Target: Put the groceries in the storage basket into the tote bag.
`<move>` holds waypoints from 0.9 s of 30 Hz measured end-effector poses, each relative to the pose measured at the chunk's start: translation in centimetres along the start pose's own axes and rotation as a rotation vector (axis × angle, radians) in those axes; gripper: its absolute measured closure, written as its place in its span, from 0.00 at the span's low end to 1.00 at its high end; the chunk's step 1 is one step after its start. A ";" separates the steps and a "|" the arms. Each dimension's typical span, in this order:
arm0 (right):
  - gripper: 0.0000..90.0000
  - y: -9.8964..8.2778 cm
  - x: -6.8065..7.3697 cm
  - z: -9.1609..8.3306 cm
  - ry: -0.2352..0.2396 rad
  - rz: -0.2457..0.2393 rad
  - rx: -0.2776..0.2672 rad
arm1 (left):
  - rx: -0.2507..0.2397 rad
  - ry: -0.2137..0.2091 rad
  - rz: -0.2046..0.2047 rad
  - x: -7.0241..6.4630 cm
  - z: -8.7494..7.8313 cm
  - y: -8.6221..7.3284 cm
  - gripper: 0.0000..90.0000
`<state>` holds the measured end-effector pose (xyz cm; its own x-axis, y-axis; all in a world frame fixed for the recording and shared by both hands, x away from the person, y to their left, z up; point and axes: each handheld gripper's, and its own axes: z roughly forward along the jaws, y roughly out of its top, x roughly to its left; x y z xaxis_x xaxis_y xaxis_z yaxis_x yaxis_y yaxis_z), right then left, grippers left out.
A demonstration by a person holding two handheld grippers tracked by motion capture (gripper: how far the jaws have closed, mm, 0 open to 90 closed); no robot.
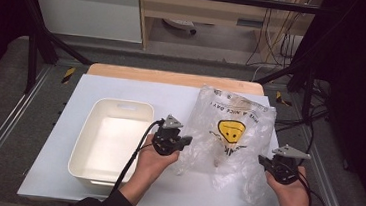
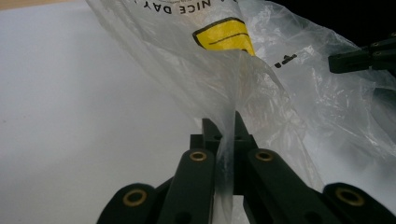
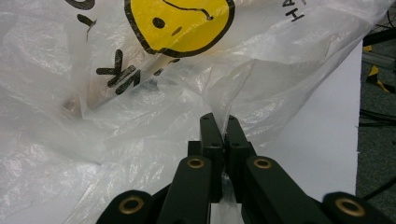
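Clear crinkled plastic bag with a yellow smiley face and black lettering [image 1: 228, 137] is held up off the white table sheet [image 1: 171, 99], just right of the empty white rectangular plastic tub [image 1: 110, 142]; its lower folds trail down to the sheet

Left gripper [image 1: 185, 142]: jaws clenched on a thin fold of the bag's edge, film pinched between the pads (clear in the left gripper view [image 2: 225, 125]). Right gripper [image 1: 263, 163]: likewise clamped on film at the bag's far side from the tub [image 3: 219, 122]

Judged step: lifting and spreading the bag by two opposite edges, probably to open its mouth or shake out something faint and brownish inside – cannot tell what it is

To do it well:
- keep both pinches tight; film is slippery and only a narrow fold is caught
- raise both hands evenly so neither edge tears or slides out
- draw the hands apart gently, keeping slack in the film
- stay clear of the tub rim until the bag hangs free
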<state>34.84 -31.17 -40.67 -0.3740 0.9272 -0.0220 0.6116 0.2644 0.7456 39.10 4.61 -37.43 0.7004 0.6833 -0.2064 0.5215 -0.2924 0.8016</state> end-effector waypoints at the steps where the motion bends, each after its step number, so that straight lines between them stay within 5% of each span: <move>1: 1.00 0.1 0.1 -0.1 0.002 -0.004 0.001 | 0.001 0.000 0.000 0.1 -0.1 0.1 1.00; 5: 1.00 0.2 0.3 -0.1 0.011 -0.006 0.003 | -0.003 -0.027 -0.023 0.1 -0.7 0.3 1.00; 27: 1.00 1.9 0.1 -0.8 0.043 -0.018 -0.006 | 0.043 -0.013 0.072 0.4 -2.5 3.0 1.00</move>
<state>35.41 -30.74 -38.68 -0.4143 0.9101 -0.0066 0.6005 0.2788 0.7494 39.78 5.68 -33.68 0.7431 0.6505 -0.1569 0.4899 -0.3692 0.7898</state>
